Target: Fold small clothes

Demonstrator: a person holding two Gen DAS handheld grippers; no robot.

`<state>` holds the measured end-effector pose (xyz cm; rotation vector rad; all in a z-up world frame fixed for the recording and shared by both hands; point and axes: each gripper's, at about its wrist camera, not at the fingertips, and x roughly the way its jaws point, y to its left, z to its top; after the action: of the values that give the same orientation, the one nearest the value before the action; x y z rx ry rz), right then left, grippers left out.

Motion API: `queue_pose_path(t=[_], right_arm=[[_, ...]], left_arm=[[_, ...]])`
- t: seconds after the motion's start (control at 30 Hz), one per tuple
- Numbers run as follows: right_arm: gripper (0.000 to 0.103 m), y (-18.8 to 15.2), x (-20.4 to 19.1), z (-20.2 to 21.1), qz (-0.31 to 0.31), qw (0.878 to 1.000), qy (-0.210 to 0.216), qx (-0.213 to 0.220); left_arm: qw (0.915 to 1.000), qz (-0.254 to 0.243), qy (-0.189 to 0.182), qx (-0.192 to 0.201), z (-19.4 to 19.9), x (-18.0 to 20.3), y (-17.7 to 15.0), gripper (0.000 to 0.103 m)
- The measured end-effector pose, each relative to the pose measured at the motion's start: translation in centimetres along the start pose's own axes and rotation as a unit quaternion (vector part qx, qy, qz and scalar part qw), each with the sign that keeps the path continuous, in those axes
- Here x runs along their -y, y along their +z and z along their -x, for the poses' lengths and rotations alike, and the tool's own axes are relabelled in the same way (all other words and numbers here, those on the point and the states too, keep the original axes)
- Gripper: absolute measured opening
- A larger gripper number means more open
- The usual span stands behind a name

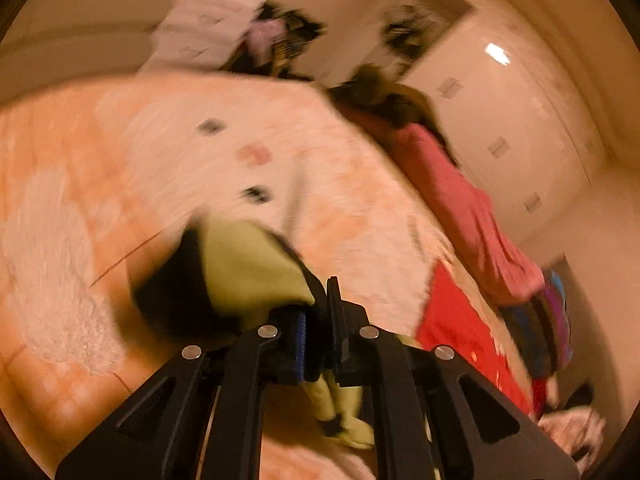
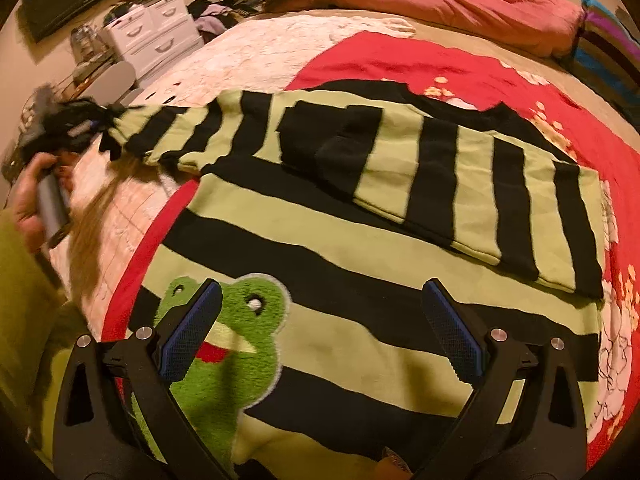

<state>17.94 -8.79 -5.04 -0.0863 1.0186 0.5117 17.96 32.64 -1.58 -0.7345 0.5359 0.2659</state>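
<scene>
A small green-and-black striped sweater [image 2: 360,248] with a fuzzy frog patch [image 2: 224,344] lies flat on a red blanket [image 2: 400,64] on the bed. One sleeve [image 2: 480,184] is folded across its body. The other sleeve [image 2: 180,132] stretches out to the left. My left gripper [image 1: 320,300] is shut on that sleeve's cuff [image 1: 248,264] and holds it above the bed; it also shows in the right wrist view [image 2: 80,124]. My right gripper [image 2: 320,292] is open and empty just above the sweater's chest, near the frog patch.
A pink pillow [image 2: 460,4] and a striped cushion [image 2: 608,48] lie at the head of the bed. A white drawer unit [image 2: 152,36] and a pile of clothes [image 2: 224,16] stand beyond the bed's left side. A pale fluffy bedspread [image 1: 160,160] covers the bed.
</scene>
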Motion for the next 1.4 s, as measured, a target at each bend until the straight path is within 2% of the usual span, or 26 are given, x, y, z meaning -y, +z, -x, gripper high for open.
queue_pose_path(t=[0.1,0.2,0.3,0.4,0.5,0.57,0.6,0.63,0.67,0.73,0.8,0.87,0.9,0.93,1.03,1.13,1.2,1.23,1.27,1.33,1.4], right_arm=[[0.094,0.1,1.4,0.7,-0.019,1.0,-0.006,0.01],[0.094,0.3,3.4,1.9,-0.039,0.999,-0.019,0.023],[0.094,0.2,6.0,3.3,-0.066,0.997,-0.032,0.038],[0.094,-0.3,9.0,4.8,-0.099,0.993,-0.047,0.048],[0.094,-1.3,12.1,6.1,-0.135,0.987,-0.068,0.056],[0.094,-2.0,14.3,6.9,-0.163,0.982,-0.08,0.06],[0.094,-2.3,15.3,7.3,-0.176,0.979,-0.086,0.063],[0.094,-2.6,16.5,7.8,-0.192,0.975,-0.091,0.066],[0.094,-2.9,17.1,8.2,-0.201,0.973,-0.094,0.069],[0.094,-3.2,18.6,9.2,-0.219,0.967,-0.099,0.08],[0.094,-3.5,19.4,9.9,-0.226,0.965,-0.101,0.09],[0.094,-3.7,20.0,10.3,-0.23,0.963,-0.106,0.097],[0.094,-3.7,20.3,10.3,-0.233,0.962,-0.107,0.098],[0.094,-3.7,20.5,10.2,-0.235,0.961,-0.106,0.097],[0.094,-3.8,20.2,9.4,-0.232,0.963,-0.101,0.089],[0.094,-3.4,18.8,8.7,-0.217,0.969,-0.09,0.081],[0.094,-2.9,17.3,8.2,-0.195,0.974,-0.086,0.075],[0.094,-2.7,16.8,8.0,-0.188,0.976,-0.085,0.074],[0.094,-2.4,16.1,7.9,-0.179,0.978,-0.082,0.073],[0.094,-2.1,15.6,8.0,-0.177,0.978,-0.076,0.074],[0.094,-2.0,15.6,8.4,-0.184,0.977,-0.076,0.078]], left_arm=[[0.998,-0.057,-0.029,0.003,2.4,4.0,-0.9,0.008],[0.99,-0.129,-0.058,-0.008,4.0,9.9,-3.7,0.008],[0.9796,-0.181,-0.081,-0.037,4.4,13.8,-6.9,0.008],[0.9612,-0.246,-0.104,-0.069,3.3,19.3,-11.7,0.008],[0.9469,-0.273,-0.126,-0.113,1.7,22.3,-16.1,0.008],[0.9328,-0.303,-0.133,-0.143,-0.1,24.7,-20.1,0.01],[0.9268,-0.313,-0.136,-0.156,-0.8,25.5,-21.5,0.013],[0.911,-0.336,-0.145,-0.19,-2.2,26.7,-24.1,0.032],[0.9,-0.35,-0.149,-0.214,-2.8,27.2,-25.7,0.056],[0.8794,-0.378,-0.15,-0.247,-3.5,28.0,-28.7,0.061],[0.8732,-0.383,-0.168,-0.251,-2.8,27.7,-29.6,0.062],[0.872,-0.369,-0.193,-0.258,-1.8,26.9,-28.9,0.063],[0.8748,-0.359,-0.199,-0.257,-1.2,26.4,-28.2,0.063],[0.8823,-0.342,-0.203,-0.252,-0.4,25.6,-27.1,0.063],[0.8984,-0.309,-0.192,-0.246,0.8,22.9,-24.0,0.063],[0.9008,-0.298,-0.183,-0.258,1.5,20.8,-21.6,0.075],[0.9047,-0.301,-0.166,-0.252,2.1,19.9,-20.8,0.075],[0.905,-0.294,-0.169,-0.257,2.2,19.1,-20.3,0.075],[0.9076,-0.285,-0.171,-0.257,2.3,18.5,-20.0,0.075],[0.9179,-0.246,-0.168,-0.262,1.8,17.3,-19.5,0.075],[0.9195,-0.228,-0.181,-0.264,1.5,17.5,-19.7,0.075]])
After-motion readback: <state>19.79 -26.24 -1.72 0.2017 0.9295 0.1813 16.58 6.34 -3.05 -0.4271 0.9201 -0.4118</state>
